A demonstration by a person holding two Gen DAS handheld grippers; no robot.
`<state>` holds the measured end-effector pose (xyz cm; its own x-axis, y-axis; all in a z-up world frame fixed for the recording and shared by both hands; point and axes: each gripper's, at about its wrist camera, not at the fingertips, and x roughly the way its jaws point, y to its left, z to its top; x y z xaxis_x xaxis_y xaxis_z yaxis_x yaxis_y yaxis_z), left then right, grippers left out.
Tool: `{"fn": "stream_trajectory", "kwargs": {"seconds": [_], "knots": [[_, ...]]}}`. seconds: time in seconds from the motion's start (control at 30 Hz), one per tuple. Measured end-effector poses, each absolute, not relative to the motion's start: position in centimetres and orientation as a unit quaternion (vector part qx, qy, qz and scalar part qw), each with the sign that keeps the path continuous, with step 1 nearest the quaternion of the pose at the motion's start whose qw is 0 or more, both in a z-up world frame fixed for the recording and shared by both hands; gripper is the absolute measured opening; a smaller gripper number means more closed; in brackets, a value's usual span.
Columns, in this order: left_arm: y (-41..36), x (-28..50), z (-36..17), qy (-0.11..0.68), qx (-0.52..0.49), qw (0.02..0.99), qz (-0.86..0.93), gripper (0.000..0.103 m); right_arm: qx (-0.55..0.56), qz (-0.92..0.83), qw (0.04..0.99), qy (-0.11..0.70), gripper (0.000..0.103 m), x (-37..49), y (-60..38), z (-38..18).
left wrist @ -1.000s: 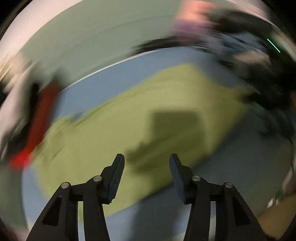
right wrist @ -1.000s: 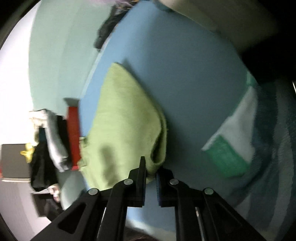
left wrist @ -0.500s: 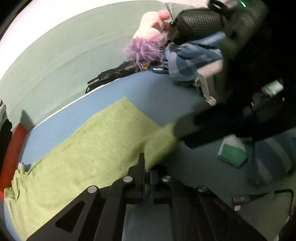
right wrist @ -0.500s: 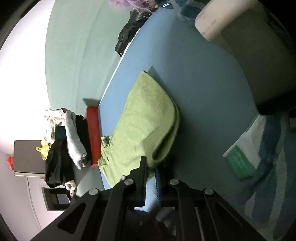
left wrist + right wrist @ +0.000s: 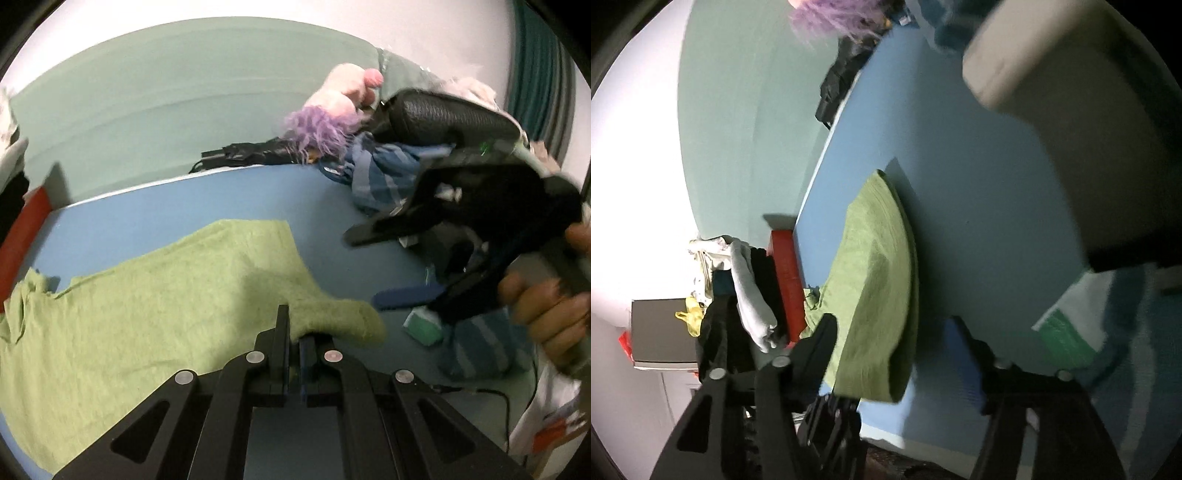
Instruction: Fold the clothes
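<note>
A green garment (image 5: 155, 306) lies spread on the blue bed surface (image 5: 147, 218). My left gripper (image 5: 293, 328) is shut on the garment's near right corner, which curls up over the fingers. To the right a hand (image 5: 550, 314) holds my right gripper (image 5: 364, 269). Its jaws are opening, and in the left wrist view nothing is between them. In the right wrist view the right gripper (image 5: 894, 343) straddles the raised fold of the green garment (image 5: 875, 280), and its pads stand clear of the cloth.
A red box (image 5: 785, 280) and a pile of clothes (image 5: 746, 295) sit at the bed's far end. A purple plush toy (image 5: 325, 125), a dark strap (image 5: 243, 155) and striped blue cloth (image 5: 373, 177) lie at the back. A green-and-white folded piece (image 5: 1067, 332) and a beige cushion (image 5: 1071, 122) are at the right.
The right gripper has let go of the green garment's edge and spread its jaws. The left gripper, open a second ago, closed on the corner and still holds it, slightly shifted.
</note>
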<state>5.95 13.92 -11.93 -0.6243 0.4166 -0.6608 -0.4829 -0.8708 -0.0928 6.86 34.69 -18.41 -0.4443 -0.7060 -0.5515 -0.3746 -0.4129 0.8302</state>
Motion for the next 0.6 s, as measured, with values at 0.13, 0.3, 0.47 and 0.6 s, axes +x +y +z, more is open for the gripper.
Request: {"fn": "stream_trajectory", "kwargs": {"seconds": [0.13,0.3,0.47,0.6], "knots": [[13.1,5.7,-11.2,0.026,-0.349,0.247,0.903,0.003,0.525,-0.655,0.141,-0.525,0.068,4.6,32.3,-20.5],[12.0,5.9,-10.5,-0.001,-0.344,0.243,0.907,0.003,0.539,-0.627,0.164,-0.538,0.068,1.4,29.5,-23.1],[10.3,5.8,-9.7,-0.035,-0.341,0.231,0.911,0.003,0.517,-0.605,0.184,-0.576,0.026,-0.5,28.1,-24.8],[7.8,5.5,-9.1,-0.092,-0.344,0.217,0.909,0.003,0.483,-0.656,0.16,-0.558,0.012,-1.9,29.1,-21.7]]}}
